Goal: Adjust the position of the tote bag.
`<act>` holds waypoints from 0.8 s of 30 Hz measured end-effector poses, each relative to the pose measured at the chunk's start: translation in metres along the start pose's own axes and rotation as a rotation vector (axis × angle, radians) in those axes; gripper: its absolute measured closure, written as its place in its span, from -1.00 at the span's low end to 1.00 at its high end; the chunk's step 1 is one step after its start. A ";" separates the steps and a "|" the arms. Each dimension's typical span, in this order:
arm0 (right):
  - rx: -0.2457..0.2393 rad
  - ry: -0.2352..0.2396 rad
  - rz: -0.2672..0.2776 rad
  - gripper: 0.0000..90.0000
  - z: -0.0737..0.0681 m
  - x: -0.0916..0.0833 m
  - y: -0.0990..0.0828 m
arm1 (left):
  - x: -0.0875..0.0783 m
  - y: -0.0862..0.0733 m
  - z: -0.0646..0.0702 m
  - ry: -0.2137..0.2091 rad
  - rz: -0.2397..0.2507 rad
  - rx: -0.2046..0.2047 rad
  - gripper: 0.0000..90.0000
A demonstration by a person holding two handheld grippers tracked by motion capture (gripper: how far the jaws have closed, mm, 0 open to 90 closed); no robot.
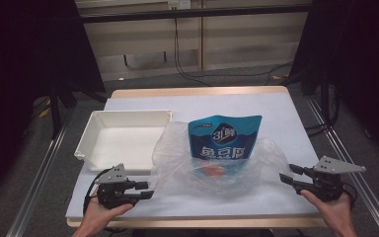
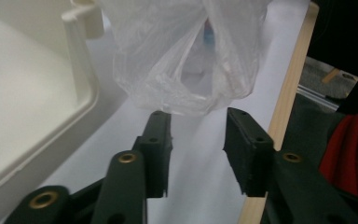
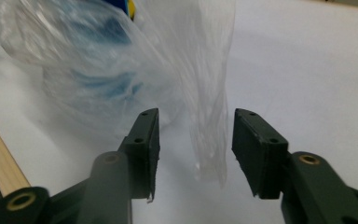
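While the blue pouch point(image 1: 225, 138) is standing inside the clear bag point(image 1: 217, 165) mid-table beside the white tray point(image 1: 123, 136), left gripper point(image 1: 145, 190) and right gripper point(image 1: 288, 177) are flanking it, jaws apart and empty, risking thin film slipping or tearing.

white table point(image 1: 286, 118), tray point(image 1: 94, 129), plastic bag point(image 1: 271, 158)

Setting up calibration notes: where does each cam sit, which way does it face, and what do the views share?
High view: above the person's side, looking forward and down; both hands, left gripper, right gripper.
Left gripper view: along its open jaws toward the plastic bag, white tray beside.
Right gripper view: along its open jaws, bag film between them.
Shared: bag, table.
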State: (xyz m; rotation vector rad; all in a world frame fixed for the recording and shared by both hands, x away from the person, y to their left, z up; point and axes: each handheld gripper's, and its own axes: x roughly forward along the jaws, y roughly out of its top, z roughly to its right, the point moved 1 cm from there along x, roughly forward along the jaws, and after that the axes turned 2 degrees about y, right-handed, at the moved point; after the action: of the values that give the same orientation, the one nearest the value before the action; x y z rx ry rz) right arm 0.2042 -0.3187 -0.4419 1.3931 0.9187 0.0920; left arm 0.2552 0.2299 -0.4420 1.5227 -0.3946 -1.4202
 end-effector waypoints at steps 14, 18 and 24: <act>-0.036 0.017 0.090 0.01 -0.002 0.000 0.036 | -0.028 0.029 0.000 0.025 0.108 0.014 -0.23; -0.050 0.015 0.103 0.03 -0.003 0.004 0.045 | -0.030 0.037 -0.002 0.041 0.127 0.016 -0.30; -0.065 0.027 0.113 0.09 0.000 0.015 0.062 | -0.009 0.065 -0.019 0.039 0.123 0.024 -0.37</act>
State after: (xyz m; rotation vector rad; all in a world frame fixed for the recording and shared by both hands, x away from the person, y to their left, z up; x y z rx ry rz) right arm 0.2417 -0.2956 -0.3958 1.3855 0.8512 0.2248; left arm 0.2937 0.2140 -0.3876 1.5168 -0.4745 -1.2923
